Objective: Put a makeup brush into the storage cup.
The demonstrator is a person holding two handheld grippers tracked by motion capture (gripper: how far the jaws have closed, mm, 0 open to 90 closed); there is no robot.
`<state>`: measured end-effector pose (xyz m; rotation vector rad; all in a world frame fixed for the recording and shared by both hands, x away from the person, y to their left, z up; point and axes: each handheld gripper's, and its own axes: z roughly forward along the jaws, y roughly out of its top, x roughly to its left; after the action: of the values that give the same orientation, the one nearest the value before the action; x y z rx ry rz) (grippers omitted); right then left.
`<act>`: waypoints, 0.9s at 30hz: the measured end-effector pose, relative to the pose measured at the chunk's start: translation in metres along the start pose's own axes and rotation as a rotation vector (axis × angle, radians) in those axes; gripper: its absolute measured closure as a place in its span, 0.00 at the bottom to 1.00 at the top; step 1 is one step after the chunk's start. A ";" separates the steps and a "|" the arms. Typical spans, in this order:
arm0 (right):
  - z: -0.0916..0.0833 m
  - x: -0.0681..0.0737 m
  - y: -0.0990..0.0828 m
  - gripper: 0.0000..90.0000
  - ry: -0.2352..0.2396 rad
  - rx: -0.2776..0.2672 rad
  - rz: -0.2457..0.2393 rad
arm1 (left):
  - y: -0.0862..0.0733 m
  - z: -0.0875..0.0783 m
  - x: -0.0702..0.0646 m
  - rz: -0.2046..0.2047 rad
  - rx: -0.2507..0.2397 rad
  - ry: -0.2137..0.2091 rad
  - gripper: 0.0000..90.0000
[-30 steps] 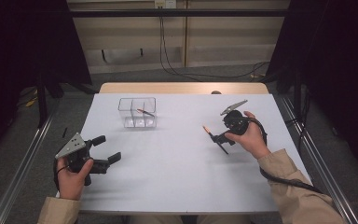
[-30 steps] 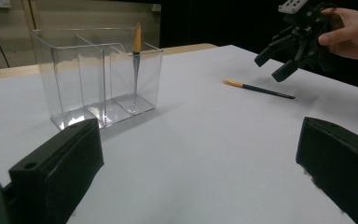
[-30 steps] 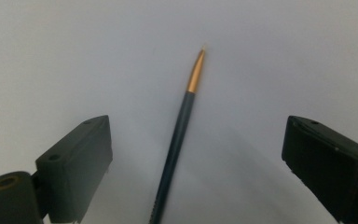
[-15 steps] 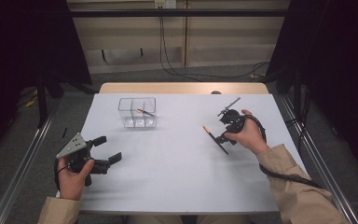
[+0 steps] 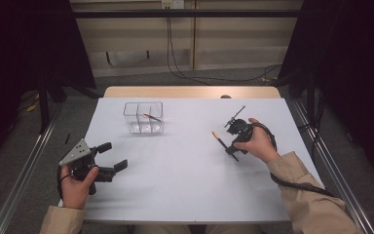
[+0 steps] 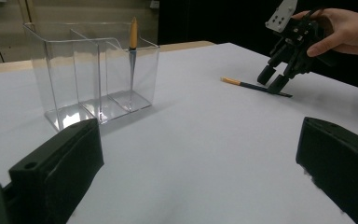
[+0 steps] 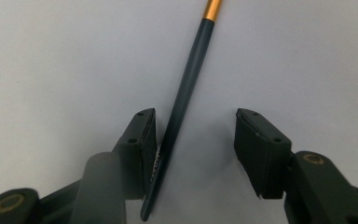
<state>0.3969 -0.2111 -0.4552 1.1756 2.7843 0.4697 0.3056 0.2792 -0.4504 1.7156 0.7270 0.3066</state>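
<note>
A dark pen with an orange end lies on the white table at the right. My right gripper points down over its dark end. In the right gripper view the pen runs between the jaws of the gripper. It lies against the left pad and a gap is left to the right pad, so the gripper is open. Its jaws have just been closing. My left gripper rests open at the front left with nothing between its fingers. From the left gripper view the pen lies under the right gripper.
A clear box with three compartments stands at the back left; a second orange-tipped pen leans in its right compartment. The left gripper view shows the box and that pen upright. Metal rails run along both table sides.
My right gripper has tipped down over the pen on the table and its jaws have narrowed around it. The left hand has stayed put.
</note>
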 end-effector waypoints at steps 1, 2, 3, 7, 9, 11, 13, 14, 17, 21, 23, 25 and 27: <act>0.000 0.001 0.000 0.57 -0.013 0.004 -0.006 | 0.000 0.000 0.000 0.002 0.003 0.000 0.01; 0.000 0.002 0.001 0.57 -0.015 0.010 -0.003 | 0.000 0.000 0.000 0.001 0.003 0.001 0.01; 0.000 0.001 0.001 0.59 -0.016 0.014 -0.006 | 0.000 0.001 0.000 0.000 -0.001 -0.002 0.01; -0.001 0.004 0.003 0.76 -0.024 0.031 -0.006 | 0.000 0.002 -0.001 0.002 0.003 -0.012 0.00; -0.001 0.005 0.005 0.84 -0.016 0.040 -0.014 | 0.000 0.002 -0.001 0.003 0.002 -0.008 0.01; -0.001 0.006 0.006 0.89 -0.020 0.046 0.002 | 0.000 0.002 -0.001 0.005 0.008 -0.015 0.00; 0.000 0.006 0.006 0.93 -0.021 0.047 0.033 | 0.000 0.002 -0.001 0.000 0.005 -0.011 0.01; 0.000 0.005 0.006 0.94 -0.019 0.046 0.043 | 0.000 0.002 -0.001 0.002 0.007 -0.019 0.01; 0.000 0.003 0.006 0.94 -0.003 0.051 0.070 | 0.000 0.002 -0.001 0.004 0.009 -0.017 0.01; 0.000 0.002 0.006 0.94 0.005 0.046 0.088 | 0.000 0.002 -0.001 0.006 0.009 -0.013 0.01; -0.001 0.001 0.005 0.94 0.007 0.041 0.094 | 0.000 0.002 -0.001 0.002 0.003 -0.008 0.01; -0.001 0.000 0.004 0.94 0.014 0.033 0.100 | 0.000 0.002 -0.001 0.002 0.004 -0.005 0.01; -0.001 -0.001 0.002 0.94 0.025 0.018 0.115 | -0.001 0.002 -0.001 -0.001 0.002 -0.005 0.01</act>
<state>0.3984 -0.2108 -0.4535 1.3486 2.7579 0.4723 0.3058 0.2770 -0.4514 1.7177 0.7246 0.3014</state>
